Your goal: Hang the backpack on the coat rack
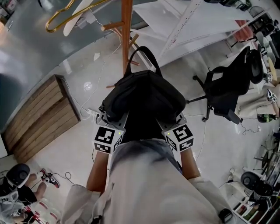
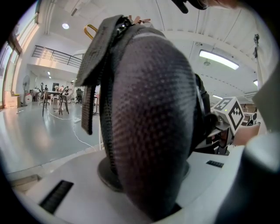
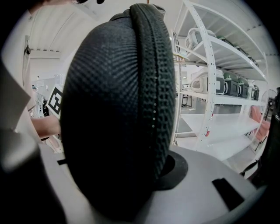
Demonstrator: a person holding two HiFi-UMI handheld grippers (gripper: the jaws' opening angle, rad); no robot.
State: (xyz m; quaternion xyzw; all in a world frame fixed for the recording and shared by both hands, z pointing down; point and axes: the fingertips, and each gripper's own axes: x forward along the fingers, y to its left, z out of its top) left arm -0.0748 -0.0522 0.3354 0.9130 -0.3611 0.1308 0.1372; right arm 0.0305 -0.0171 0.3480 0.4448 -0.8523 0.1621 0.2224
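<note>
A black backpack hangs in front of me, held up from both sides. My left gripper is shut on its left padded part, which fills the left gripper view as black mesh. My right gripper is shut on the right padded part. The fingertips are hidden under the fabric in the head view. The backpack's top handle loop stands up towards the wooden coat rack, just short of its pole and pegs. The right gripper's marker cube shows past the bag.
A wooden crate stands at the left. A black office chair is at the right. A gold hanger hangs near the rack's top. White shelving is at the right. Cables and a power strip lie on the floor.
</note>
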